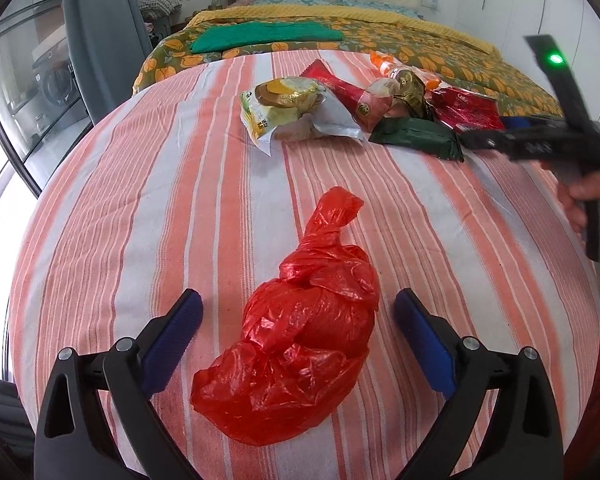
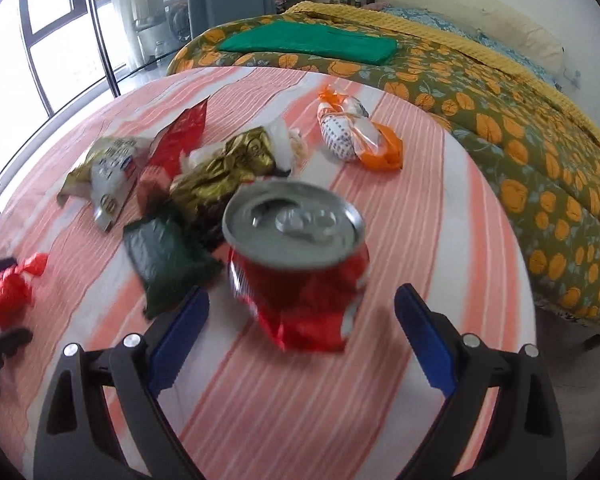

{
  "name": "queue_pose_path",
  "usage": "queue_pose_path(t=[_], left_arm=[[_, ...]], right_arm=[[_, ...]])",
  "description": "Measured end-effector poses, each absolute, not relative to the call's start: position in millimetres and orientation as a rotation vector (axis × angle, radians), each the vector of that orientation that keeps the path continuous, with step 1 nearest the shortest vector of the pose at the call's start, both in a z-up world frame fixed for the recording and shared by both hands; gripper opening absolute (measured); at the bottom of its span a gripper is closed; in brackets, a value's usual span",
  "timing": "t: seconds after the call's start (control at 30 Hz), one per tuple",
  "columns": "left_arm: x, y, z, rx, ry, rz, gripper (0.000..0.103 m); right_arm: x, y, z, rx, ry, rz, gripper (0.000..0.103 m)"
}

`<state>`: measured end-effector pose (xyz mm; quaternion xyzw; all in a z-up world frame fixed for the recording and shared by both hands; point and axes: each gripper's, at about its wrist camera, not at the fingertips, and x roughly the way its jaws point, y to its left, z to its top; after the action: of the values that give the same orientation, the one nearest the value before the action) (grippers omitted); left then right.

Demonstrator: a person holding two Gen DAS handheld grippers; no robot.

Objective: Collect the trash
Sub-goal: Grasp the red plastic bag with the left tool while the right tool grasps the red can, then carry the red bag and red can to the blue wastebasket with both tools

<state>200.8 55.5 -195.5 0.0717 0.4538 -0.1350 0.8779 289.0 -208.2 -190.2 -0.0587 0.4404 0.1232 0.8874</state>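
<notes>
A knotted red plastic bag [image 1: 300, 344] lies on the striped cloth between the open fingers of my left gripper [image 1: 298, 308]; the pads are apart from it. It also shows in the right wrist view [image 2: 6, 292] at the far left. A crushed red can [image 2: 296, 256] stands just ahead of my open right gripper [image 2: 302, 304], between the fingertips' line and not held. The can also shows in the left wrist view [image 1: 466, 108]. A pile of wrappers lies beyond: a dark green packet [image 2: 168, 260], a gold wrapper [image 2: 228, 168], a red wrapper [image 2: 176, 140], a yellow-white pouch [image 1: 284, 108] and an orange-white pack [image 2: 356, 132].
The striped cloth [image 1: 140, 200] covers a rounded surface. A bed with a floral quilt [image 2: 520, 152] and a folded green cloth [image 2: 312, 44] stands behind. The right hand-held gripper body [image 1: 560, 140] shows at the right. Windows and a curtain are at the left.
</notes>
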Motion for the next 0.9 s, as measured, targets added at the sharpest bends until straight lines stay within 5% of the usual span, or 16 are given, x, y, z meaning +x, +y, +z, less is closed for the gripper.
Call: queue_pose_path(t=[0.13,0.8,0.9], left_arm=[[200.5,55.5,-195.5,0.148,0.947,-0.283,0.096],[192.5,62.3,-192.1,0.077,0.940,-0.358,0.097],[192.1,50.7,-193.8,0.164,0.943,-0.307,0.090]], right_arm=[[304.0,-209.2,-195.4,-0.082,0.933,0.269,0.060],[139.0,-243.2,-173.0,0.061,0.899,0.306,0.060],[118.3,-247.6,-172.9,0.066,0.884,0.304,0.060]])
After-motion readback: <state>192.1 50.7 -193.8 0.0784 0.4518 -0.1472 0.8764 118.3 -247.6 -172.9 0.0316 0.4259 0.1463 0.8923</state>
